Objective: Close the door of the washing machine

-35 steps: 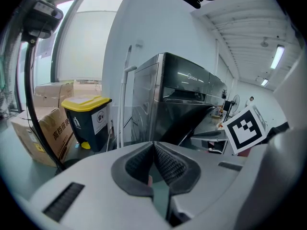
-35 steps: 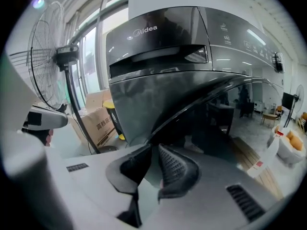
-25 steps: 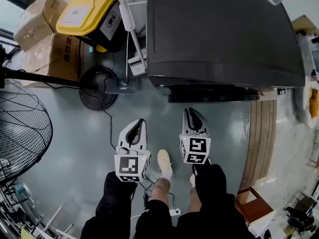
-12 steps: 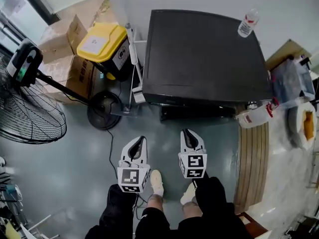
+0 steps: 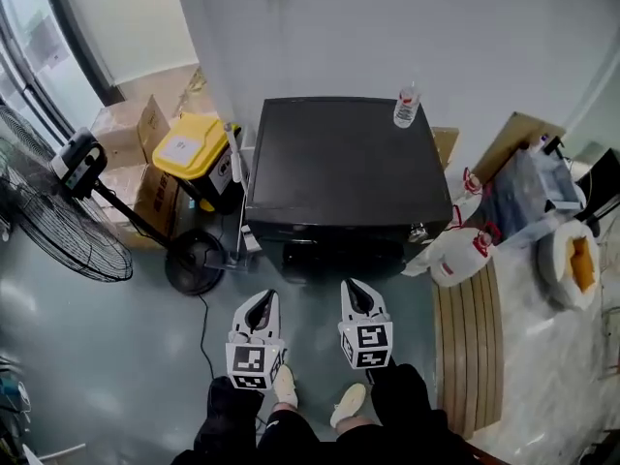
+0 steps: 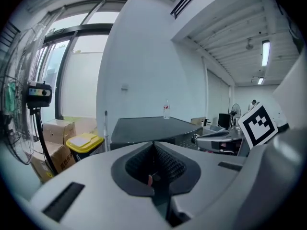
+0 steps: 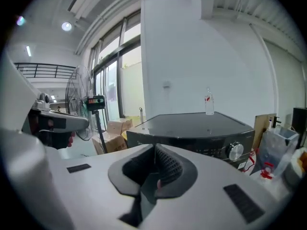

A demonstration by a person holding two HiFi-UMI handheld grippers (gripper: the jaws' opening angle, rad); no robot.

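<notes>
The black washing machine (image 5: 339, 168) stands against the white wall, seen from above. Its front (image 5: 334, 252) is steeply foreshortened, and no door leaf juts out from it. In the right gripper view its top (image 7: 192, 123) and a silver knob (image 7: 235, 150) show. My left gripper (image 5: 263, 304) and right gripper (image 5: 351, 291) hang side by side in front of the machine, apart from it, pointing at it. Both are shut with nothing between the jaws, which meet in the left gripper view (image 6: 153, 146) and the right gripper view (image 7: 155, 150).
A water bottle (image 5: 407, 105) stands on the machine's back right corner. Left of it are a yellow-lidded bin (image 5: 192, 151), cardboard boxes (image 5: 126, 134) and a standing fan (image 5: 68, 211) with its round base (image 5: 194, 263). At the right lie white jugs (image 5: 455, 255) and a wooden board (image 5: 465, 347).
The view has pulled up and back, so the machine looks smaller and more of the room shows. Both grippers have risen and stand farther from the machine's front.
</notes>
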